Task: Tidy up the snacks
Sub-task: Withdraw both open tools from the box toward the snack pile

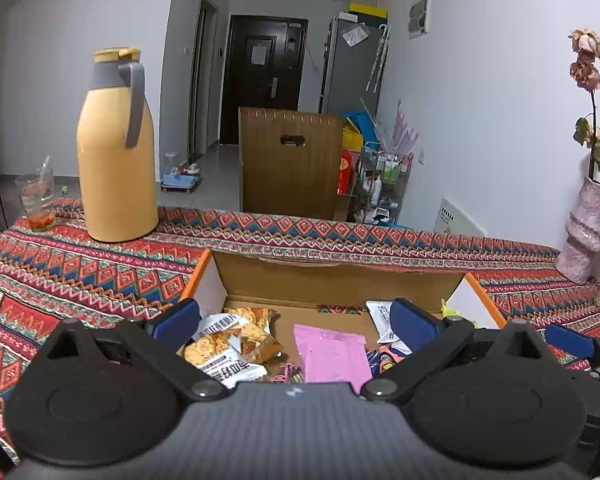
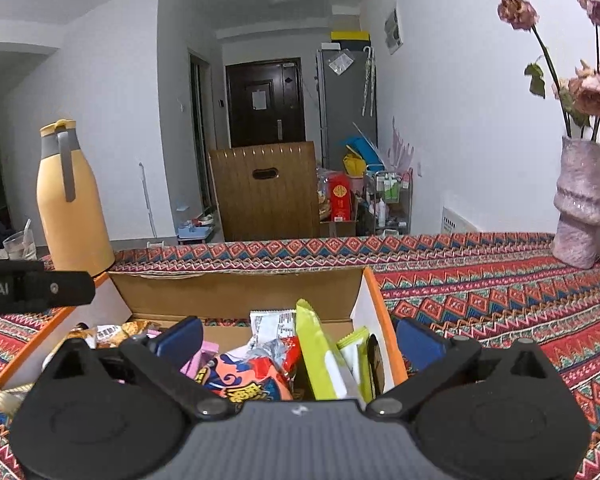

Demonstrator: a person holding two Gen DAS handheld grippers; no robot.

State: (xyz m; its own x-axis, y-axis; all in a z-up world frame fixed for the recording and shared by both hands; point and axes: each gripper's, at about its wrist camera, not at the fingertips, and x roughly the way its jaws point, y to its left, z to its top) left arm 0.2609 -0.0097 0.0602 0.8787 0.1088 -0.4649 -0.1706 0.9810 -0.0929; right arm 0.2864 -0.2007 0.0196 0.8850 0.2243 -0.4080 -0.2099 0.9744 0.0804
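Both hand-held grippers, left [image 1: 296, 316] and right [image 2: 300, 338], hover with fingers spread apart and empty over the open cardboard box [image 1: 340, 276] on the counter [image 1: 100, 268], apparently poised to sort the snack packets [image 2: 252, 380] heaped inside.

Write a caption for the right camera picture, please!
Open right claw hovers over a cardboard box full of snack packets.

Pink packet [image 1: 330, 354] lower end behind gripper body; packet print unreadable; vase [image 2: 582, 204] cut at right edge
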